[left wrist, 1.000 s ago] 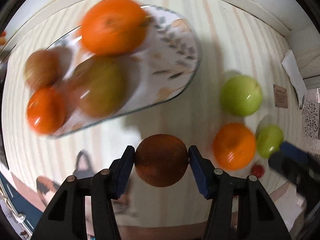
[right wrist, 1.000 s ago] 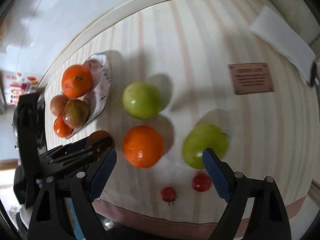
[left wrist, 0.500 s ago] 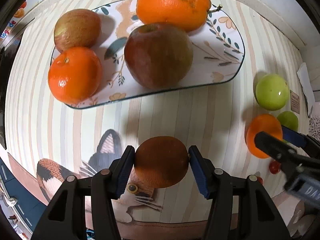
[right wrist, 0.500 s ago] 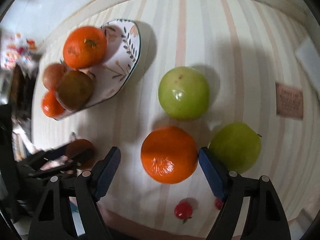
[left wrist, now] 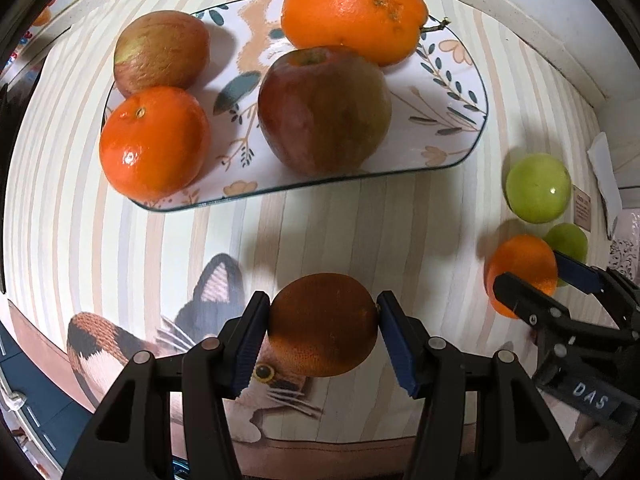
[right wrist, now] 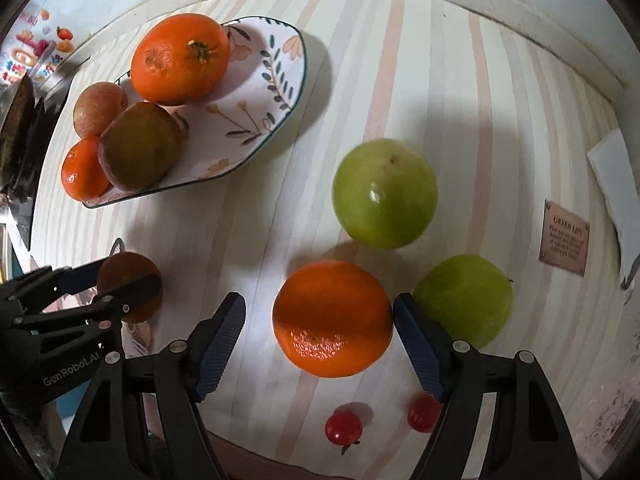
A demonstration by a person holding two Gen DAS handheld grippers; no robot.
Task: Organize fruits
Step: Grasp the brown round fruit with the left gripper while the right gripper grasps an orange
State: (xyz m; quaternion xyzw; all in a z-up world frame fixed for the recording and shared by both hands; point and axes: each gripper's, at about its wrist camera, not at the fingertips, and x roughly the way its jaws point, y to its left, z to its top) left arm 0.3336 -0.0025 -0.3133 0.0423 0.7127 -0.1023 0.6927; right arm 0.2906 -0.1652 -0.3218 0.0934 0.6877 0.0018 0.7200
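- Left gripper [left wrist: 323,334]: fingers clamped on a shaded orange [left wrist: 323,325], held short of the plate [left wrist: 448,120].
- Right gripper [right wrist: 320,330]: fingers closing around a bright orange [right wrist: 333,318] on the bench [right wrist: 256,220]; left pad not touching.

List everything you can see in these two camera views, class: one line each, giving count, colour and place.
Plate: one, white with leaf pattern, on the striped tablecloth.
Oranges on plate: two, orange, one near the front corner, one at the back.
Apples on plate: two, reddish, middle and back corner.
Green apples: two, green, on the cloth beside the plate.
Loose orange: one, orange, between the right jaws.
Cherry tomatoes: two, red, near the cloth's edge.
Brown label: one, on the cloth.
Left gripper: black, blue pads, clamping a dark orange fruit.
Right gripper: jaws closing around the loose orange, left pad clear of it.
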